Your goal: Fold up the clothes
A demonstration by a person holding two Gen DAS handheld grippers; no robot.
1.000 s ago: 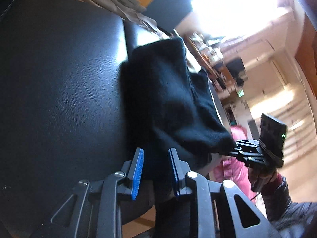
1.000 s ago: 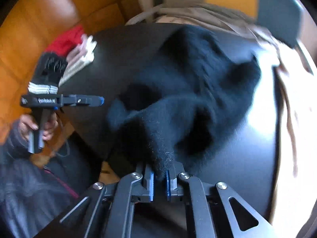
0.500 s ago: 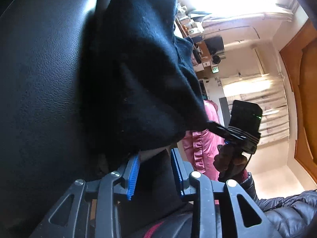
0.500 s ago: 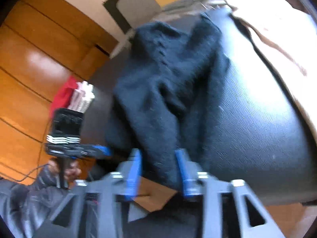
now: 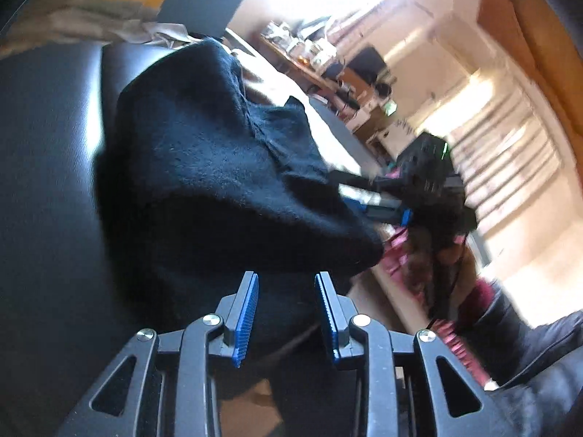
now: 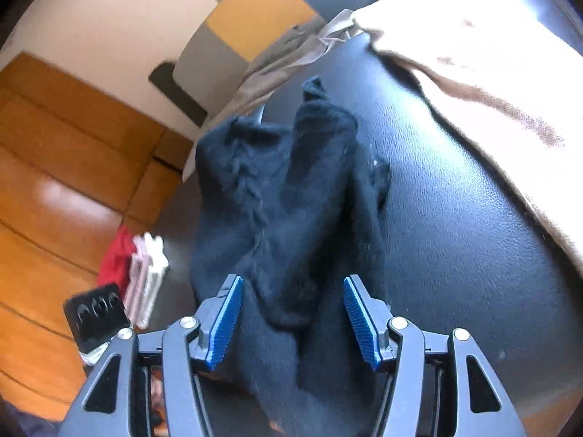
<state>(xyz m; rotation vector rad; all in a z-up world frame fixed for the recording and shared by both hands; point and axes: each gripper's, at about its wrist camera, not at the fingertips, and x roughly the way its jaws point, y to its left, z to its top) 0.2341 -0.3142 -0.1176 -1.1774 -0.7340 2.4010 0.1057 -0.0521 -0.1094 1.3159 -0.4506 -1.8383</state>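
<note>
A black knitted garment [image 6: 284, 196] lies bunched on a black leather surface [image 6: 455, 236], and its near end hangs over the front edge. My right gripper [image 6: 293, 317] stands open at that edge; the hanging fabric sits between its blue pads [image 6: 226, 317] without touching them. In the left wrist view the same garment [image 5: 204, 167] rises in a heap ahead of my left gripper [image 5: 288, 309], which is open, with dark fabric showing in the gap. The right gripper [image 5: 375, 200] appears blurred at the garment's right end. The left gripper's back [image 6: 94, 317] shows at the lower left.
A beige cloth [image 6: 492, 73] covers the right of the surface. Grey-beige clothes [image 5: 109, 25] are heaped at the far end. A red and white folded stack [image 6: 138, 276] lies left of the garment. A person's dark sleeve [image 5: 528, 364] is at the lower right.
My right gripper has opened and let go of the garment's corner, which has dropped over the front edge. The left gripper's jaws have widened a little. Both views have rolled.
</note>
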